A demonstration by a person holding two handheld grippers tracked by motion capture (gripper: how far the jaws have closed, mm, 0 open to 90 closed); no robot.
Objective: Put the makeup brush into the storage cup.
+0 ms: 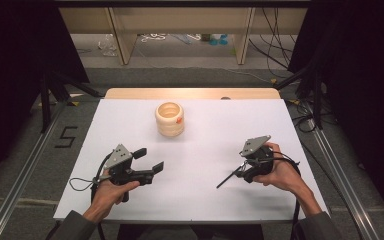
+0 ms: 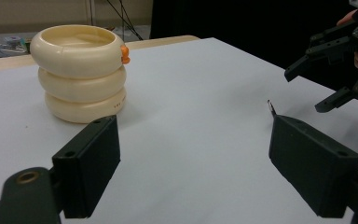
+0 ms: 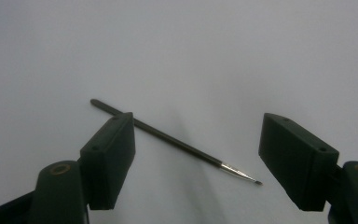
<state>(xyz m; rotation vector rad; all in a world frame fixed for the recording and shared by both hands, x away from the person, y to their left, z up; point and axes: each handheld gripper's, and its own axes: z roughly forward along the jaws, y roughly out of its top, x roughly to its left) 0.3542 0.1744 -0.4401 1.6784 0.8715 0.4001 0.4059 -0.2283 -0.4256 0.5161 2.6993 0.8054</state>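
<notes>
- High view: nearest the camera are the two forearms, coming in from the bottom edge. The left hand (image 1: 111,192) grips the left gripper (image 1: 148,162) from below and behind, with the wrist straight; the tool lies about level, pointing up and to the right across the sheet (image 1: 130,120). Its jaws stand wide apart with nothing between them.
- The right hand (image 1: 280,172) wraps the right gripper (image 1: 243,171) from the outer side, wrist bent inward, so the tool points left and down at the sheet. The brush (image 1: 228,177) — thin and dark — lies just at its jaws, slanting down to the left.
- A pot (image 1: 170,119) of three stacked cream rings stands upright at the far middle of the sheet, well apart from both grippers; a small orange bit sits on its top ring.
- Left gripper view: the two black jaws rise near the lens, spread wide and holding nothing. The pot (image 2: 80,72) is ahead to the left; the right gripper (image 2: 328,70) hangs at the far right, tilted down.
- Right gripper view: the jaws are well apart over the brush (image 3: 172,140), which lies flat on the sheet — its handle passes behind the left jaw, and its tip lies short of the right one. The pads do not press it.
</notes>
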